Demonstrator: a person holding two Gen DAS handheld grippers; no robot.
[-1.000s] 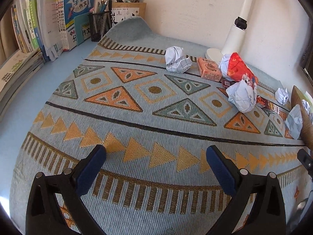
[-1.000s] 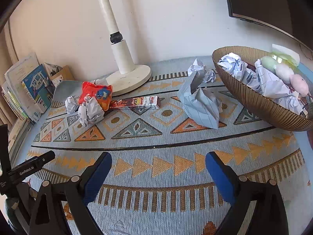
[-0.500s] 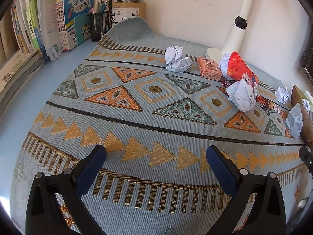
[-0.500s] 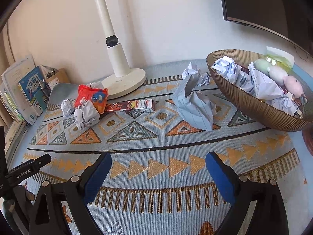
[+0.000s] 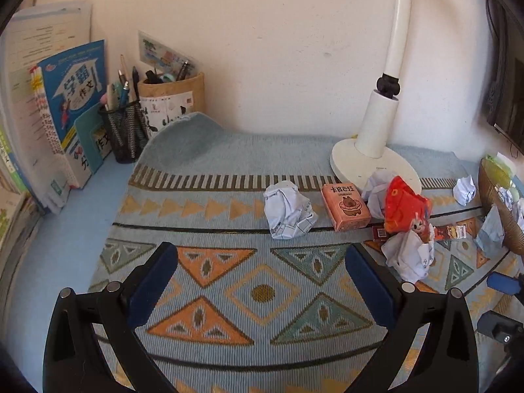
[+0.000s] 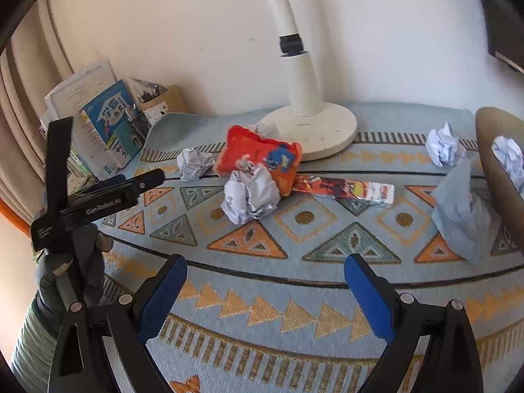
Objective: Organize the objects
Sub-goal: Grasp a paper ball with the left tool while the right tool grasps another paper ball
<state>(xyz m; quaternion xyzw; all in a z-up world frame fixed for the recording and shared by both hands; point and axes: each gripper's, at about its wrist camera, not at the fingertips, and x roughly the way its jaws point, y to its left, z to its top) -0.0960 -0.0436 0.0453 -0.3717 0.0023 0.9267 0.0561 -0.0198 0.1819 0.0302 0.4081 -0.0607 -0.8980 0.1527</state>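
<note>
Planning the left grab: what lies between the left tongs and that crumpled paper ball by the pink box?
Only bare patterned mat, per the left wrist view.

Both wrist cameras looked low across the patterned mat toward the back wall. The right view sat nearer the mat's right edge. Both shared the lamp base.

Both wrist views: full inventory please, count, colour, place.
paper balls: four loose on the mat plus some in the bowl, white
blue paper: one, pale blue, beside the bowl
bowl: one, brown, right edge
snack bag: one, red-orange, in front of the lamp base
small box: one, pink-orange, left of the bag
flat packet: one, printed, right of the bag
lamp: one, white, at the wall
mat: one, blue with triangles
pen cups: two, black mesh and tan, back left
books: a stack, far left
left gripper: open
right gripper: open
gloved hand: one, grey
</note>
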